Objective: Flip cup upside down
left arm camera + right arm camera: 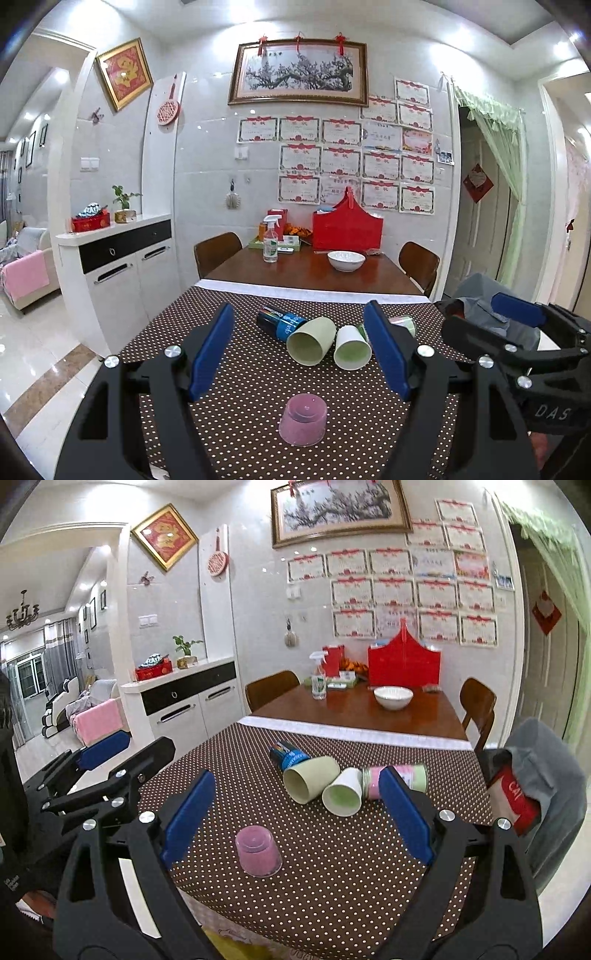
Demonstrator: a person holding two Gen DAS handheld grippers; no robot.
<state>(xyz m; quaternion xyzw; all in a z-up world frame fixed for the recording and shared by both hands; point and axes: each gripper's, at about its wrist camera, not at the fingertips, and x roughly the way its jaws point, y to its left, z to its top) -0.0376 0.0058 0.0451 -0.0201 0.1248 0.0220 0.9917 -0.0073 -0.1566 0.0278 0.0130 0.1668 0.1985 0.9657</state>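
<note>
pink cup point(303, 420): we are seeing it standing mouth-down, just ahead between left gripper point(301, 354) fingers.
grippers: we are holding left and right gripper point(299, 808) wide open, empty.
progress: we are judging the flip done.

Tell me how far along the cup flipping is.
Done: the pink cup stands upside down on the dotted cloth. In hand: nothing; left tool and right tool are open. Left: the beige cup and white cup lie sideways.
</note>
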